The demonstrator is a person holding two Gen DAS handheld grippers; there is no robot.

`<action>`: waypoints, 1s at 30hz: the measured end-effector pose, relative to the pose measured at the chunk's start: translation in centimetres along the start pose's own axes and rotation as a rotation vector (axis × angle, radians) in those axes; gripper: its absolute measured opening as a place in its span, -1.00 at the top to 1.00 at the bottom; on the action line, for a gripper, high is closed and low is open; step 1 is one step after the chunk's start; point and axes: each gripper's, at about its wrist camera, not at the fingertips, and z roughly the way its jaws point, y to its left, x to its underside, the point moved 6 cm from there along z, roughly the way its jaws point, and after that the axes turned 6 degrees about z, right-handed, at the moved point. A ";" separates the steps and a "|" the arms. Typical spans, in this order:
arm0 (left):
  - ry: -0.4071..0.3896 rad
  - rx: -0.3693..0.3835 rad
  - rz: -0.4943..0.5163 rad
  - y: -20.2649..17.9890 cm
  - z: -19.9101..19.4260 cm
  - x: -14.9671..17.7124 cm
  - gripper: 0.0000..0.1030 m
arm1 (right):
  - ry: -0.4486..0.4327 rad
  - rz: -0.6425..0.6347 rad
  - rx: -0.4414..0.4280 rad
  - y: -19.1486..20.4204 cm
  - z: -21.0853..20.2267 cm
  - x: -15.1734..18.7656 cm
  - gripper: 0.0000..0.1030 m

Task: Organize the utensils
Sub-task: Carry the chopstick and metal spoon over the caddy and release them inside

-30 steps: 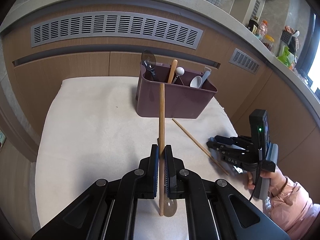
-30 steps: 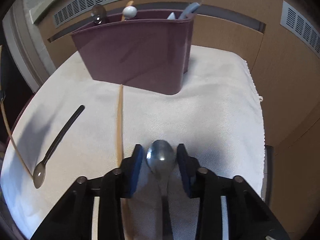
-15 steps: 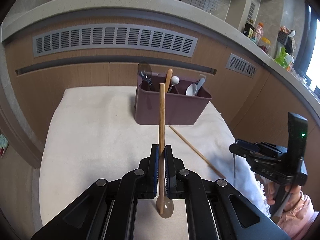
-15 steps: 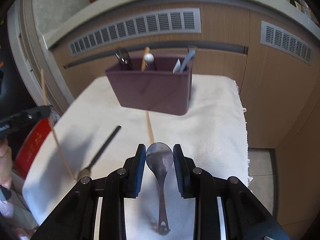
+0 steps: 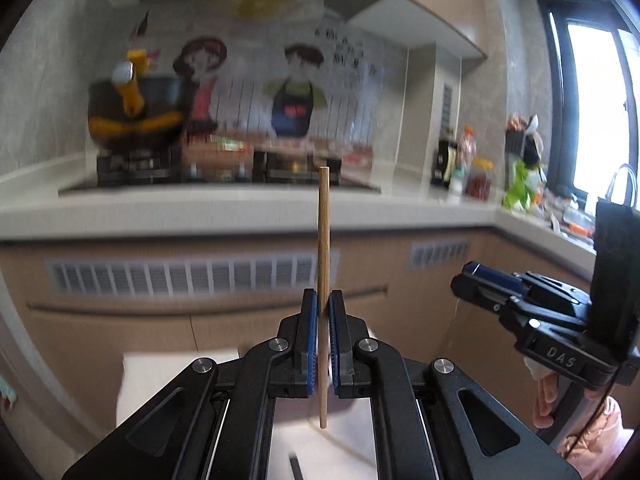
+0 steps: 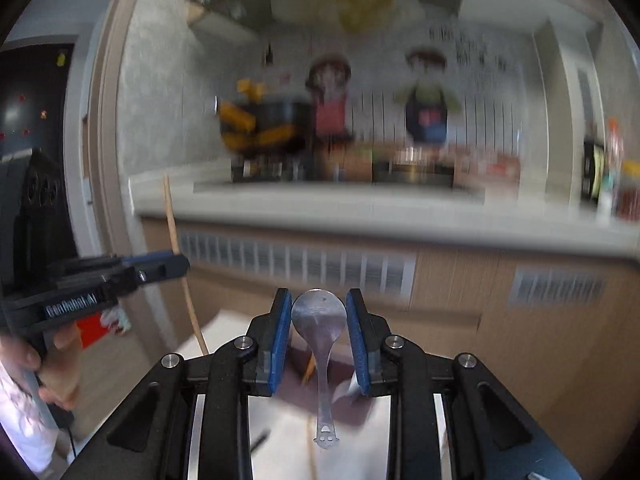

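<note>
My left gripper (image 5: 323, 340) is shut on a wooden chopstick (image 5: 323, 240) and holds it upright, high above the white cloth (image 5: 160, 376). My right gripper (image 6: 319, 340) is shut on the bowl of a metal spoon (image 6: 319, 320), whose handle hangs down. The maroon utensil holder (image 6: 344, 404) shows only partly, low behind the spoon in the right wrist view. The right gripper (image 5: 520, 296) also shows at the right of the left wrist view, and the left gripper (image 6: 120, 276) with its chopstick (image 6: 176, 240) at the left of the right wrist view.
A second chopstick (image 6: 310, 432) and a dark spoon handle (image 6: 258, 440) lie on the cloth below. A kitchen counter (image 5: 240, 208) with a stove and a pot (image 5: 132, 116) runs behind, with jars (image 5: 476, 176) at the right.
Both grippers have risen and tilted up with their loads. The view has swung from the cloth and holder to the counter and wall.
</note>
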 end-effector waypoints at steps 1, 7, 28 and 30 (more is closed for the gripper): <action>-0.015 -0.007 0.008 0.2 0.4 -1.0 0.89 | -0.023 0.002 0.008 -0.1 0.2 -1.1 0.51; -0.045 -0.035 -0.013 2.5 4.9 -2.6 0.89 | -0.080 0.027 0.052 -1.9 4.2 -3.5 0.51; 0.303 -0.052 -0.056 4.3 19.1 13.1 0.89 | 0.283 0.114 0.061 -5.4 17.6 13.5 0.50; 0.337 -0.052 -0.071 4.4 19.6 14.2 0.87 | 0.307 0.120 0.061 -5.5 18.0 14.5 0.49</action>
